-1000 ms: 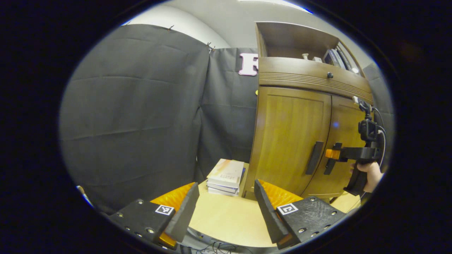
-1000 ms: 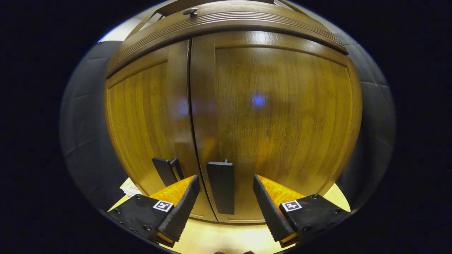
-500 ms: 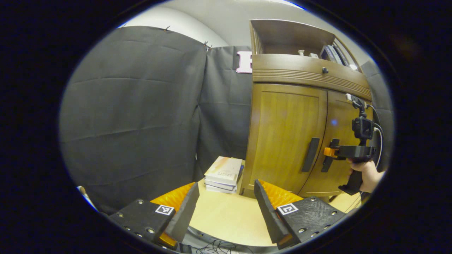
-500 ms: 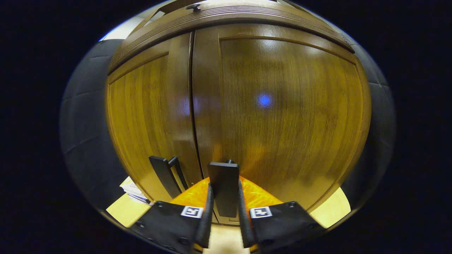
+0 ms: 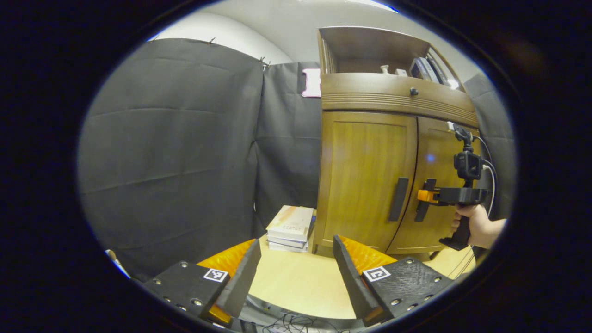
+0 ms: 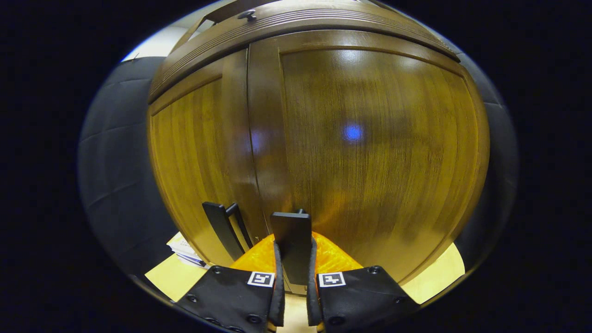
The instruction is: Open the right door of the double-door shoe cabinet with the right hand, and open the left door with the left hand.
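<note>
The shoe cabinet [image 5: 370,175] stands on a pale wooden surface [image 5: 296,282] against the black cloth wall, both its doors closed as far as we can see. Its open top shelf [image 5: 370,55] holds a few small items and some upright books, too small to make out. Our right tongs [image 6: 292,296] are pressed together on the dark vertical handle of the right door [image 6: 292,245], one finger on each side. In the left gripper view we see them held level at that handle [image 5: 422,200], a hand [image 5: 476,226] gripping the grip below. Our left tongs [image 5: 296,277] are spread wide and pinch nothing, hovering above the surface, well apart from the left door handle [image 5: 397,199]. A stack of books [image 5: 289,229] lies just beside the cabinet's left side.
</note>
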`<state>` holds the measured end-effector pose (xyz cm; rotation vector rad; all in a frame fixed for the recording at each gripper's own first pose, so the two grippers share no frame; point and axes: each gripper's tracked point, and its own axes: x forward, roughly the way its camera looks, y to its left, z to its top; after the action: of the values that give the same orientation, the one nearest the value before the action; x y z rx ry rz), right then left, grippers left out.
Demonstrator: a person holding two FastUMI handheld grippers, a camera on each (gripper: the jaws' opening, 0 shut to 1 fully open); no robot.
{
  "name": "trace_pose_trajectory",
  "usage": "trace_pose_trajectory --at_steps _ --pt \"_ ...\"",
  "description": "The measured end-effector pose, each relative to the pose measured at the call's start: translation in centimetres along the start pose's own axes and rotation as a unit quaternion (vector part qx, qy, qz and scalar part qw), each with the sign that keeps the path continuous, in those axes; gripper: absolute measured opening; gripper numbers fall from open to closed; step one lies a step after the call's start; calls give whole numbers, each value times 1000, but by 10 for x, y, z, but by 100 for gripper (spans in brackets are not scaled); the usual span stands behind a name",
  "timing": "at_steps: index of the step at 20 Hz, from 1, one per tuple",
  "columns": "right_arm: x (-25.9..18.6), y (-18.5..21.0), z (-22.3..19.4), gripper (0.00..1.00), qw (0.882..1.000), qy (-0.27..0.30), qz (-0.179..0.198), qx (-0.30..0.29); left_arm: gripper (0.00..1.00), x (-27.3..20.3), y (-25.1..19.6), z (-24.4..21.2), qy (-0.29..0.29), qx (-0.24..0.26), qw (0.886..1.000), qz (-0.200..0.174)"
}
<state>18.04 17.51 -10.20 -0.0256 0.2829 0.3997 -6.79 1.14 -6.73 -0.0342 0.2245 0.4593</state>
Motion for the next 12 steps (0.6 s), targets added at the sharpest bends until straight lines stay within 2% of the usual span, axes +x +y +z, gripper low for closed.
trace_pose_trajectory --at_steps 12 --pt "-2 1 8 20 1000 8 11 0 90 6 -2 -2 -10 -17 999 -44"
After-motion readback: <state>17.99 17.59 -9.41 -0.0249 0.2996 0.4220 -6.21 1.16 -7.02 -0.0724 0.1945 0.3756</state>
